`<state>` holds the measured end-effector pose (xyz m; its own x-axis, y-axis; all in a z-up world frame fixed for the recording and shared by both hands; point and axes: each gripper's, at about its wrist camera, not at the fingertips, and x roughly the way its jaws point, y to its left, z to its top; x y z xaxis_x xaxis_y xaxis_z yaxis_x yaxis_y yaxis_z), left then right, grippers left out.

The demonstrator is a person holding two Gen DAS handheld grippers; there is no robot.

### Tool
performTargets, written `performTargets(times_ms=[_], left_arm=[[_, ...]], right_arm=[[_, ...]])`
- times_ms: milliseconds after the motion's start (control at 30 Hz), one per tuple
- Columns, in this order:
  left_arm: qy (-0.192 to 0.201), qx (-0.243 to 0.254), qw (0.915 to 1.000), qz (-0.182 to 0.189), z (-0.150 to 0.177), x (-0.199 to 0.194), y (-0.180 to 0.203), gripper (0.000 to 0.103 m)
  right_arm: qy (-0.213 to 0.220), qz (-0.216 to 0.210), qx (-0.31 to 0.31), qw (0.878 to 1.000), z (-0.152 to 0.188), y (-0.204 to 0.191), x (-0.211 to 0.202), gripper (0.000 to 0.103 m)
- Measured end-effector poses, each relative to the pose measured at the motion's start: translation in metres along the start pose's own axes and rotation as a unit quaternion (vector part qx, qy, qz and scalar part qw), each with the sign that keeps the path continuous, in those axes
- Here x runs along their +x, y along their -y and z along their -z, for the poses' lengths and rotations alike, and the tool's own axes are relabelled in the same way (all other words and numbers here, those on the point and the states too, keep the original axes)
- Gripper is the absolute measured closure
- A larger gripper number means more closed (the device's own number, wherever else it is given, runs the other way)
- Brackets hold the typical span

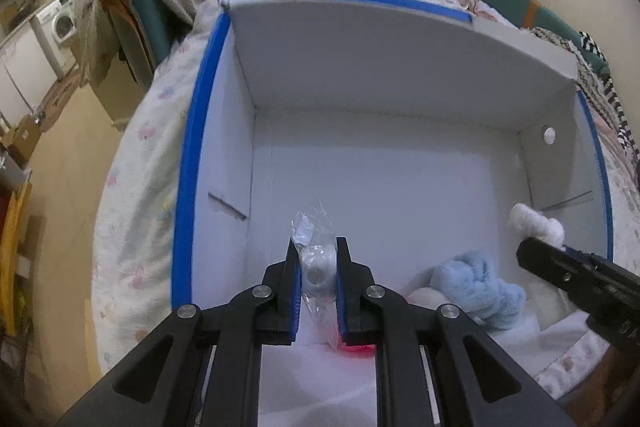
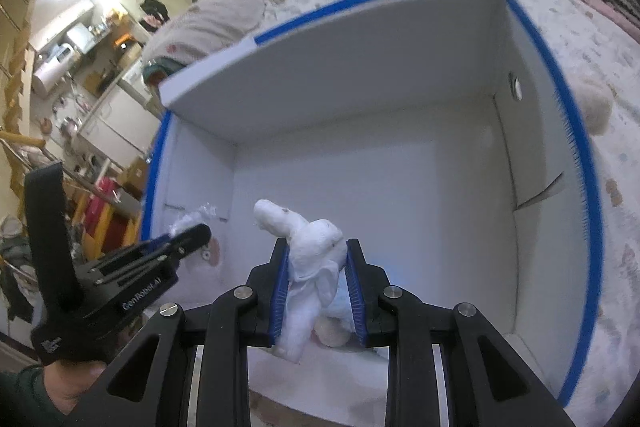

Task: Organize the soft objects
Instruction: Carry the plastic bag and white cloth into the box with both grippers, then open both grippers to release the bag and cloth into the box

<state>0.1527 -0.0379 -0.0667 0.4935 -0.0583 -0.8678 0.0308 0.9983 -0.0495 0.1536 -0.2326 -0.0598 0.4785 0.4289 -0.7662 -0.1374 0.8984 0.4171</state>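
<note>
Both tongs hang over a white box [image 1: 380, 99] with blue-taped rims that sits on the bed [image 1: 132, 163], each carrying something soft, and I judge the aim is to drop both loads inside. The left tongs [image 1: 318, 267] pinch a small white item wrapped in a clear plastic bag [image 1: 316, 267], held by its middle so the crinkled top sticks up past the tips and the tail hangs below. The right tongs [image 2: 316, 267] pinch a white plush toy [image 2: 312, 251] across its body, its head poking out toward the far left and its limp lower part dangling, a grip that keeps the floppy thing from sliding out. Already in the box, in its near right corner, lie a light blue fluffy toy [image 1: 476, 291] and a cream ball [image 1: 426, 297], just beside each other. Most of the box floor is bare, from the middle out to the far wall and the left side, so there is open room to let go. The raised far flap and the side walls are the edges to mind; the two tongs hang near each other over the near rim.
</note>
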Motion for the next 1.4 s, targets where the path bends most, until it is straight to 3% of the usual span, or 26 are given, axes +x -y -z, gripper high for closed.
performTargets(times_ms=[233, 1000, 1167, 1233, 1267, 1333, 1367, 1400], left_arm=[[-0.026, -0.011, 0.9996, 0.003, 0.003, 0.016, 0.001, 0.090], [0.007, 0.001, 0.9998, -0.019, 0.001, 0.002, 0.002, 0.090], [0.007, 0.001, 0.9999, -0.010, 0.001, 0.001, 0.003, 0.087], [0.011, 0.009, 0.9999, -0.006, 0.000, -0.001, 0.005, 0.076], [0.016, 0.013, 0.9998, -0.006, 0.000, -0.003, 0.007, 0.073], [0.028, 0.022, 0.9992, -0.016, 0.000, -0.008, 0.011, 0.051], [0.036, 0.024, 0.9989, -0.020, 0.000, -0.012, 0.012, 0.046], [0.044, 0.025, 0.9985, -0.020, 0.000, -0.015, 0.012, 0.044]], right_arm=[[-0.035, 0.046, 0.008, 0.998, 0.005, 0.006, 0.022, 0.074], [-0.045, 0.049, 0.017, 0.998, 0.000, 0.008, 0.032, 0.074], [-0.041, 0.044, 0.022, 0.998, 0.002, 0.010, 0.030, 0.074], [-0.041, 0.045, 0.023, 0.998, 0.002, 0.012, 0.029, 0.073], [-0.040, 0.050, 0.024, 0.998, 0.002, 0.013, 0.029, 0.070], [-0.034, 0.061, 0.025, 0.997, 0.001, 0.013, 0.027, 0.056], [-0.029, 0.062, 0.026, 0.997, 0.001, 0.014, 0.025, 0.035], [-0.022, 0.063, 0.028, 0.997, 0.000, 0.014, 0.022, 0.027]])
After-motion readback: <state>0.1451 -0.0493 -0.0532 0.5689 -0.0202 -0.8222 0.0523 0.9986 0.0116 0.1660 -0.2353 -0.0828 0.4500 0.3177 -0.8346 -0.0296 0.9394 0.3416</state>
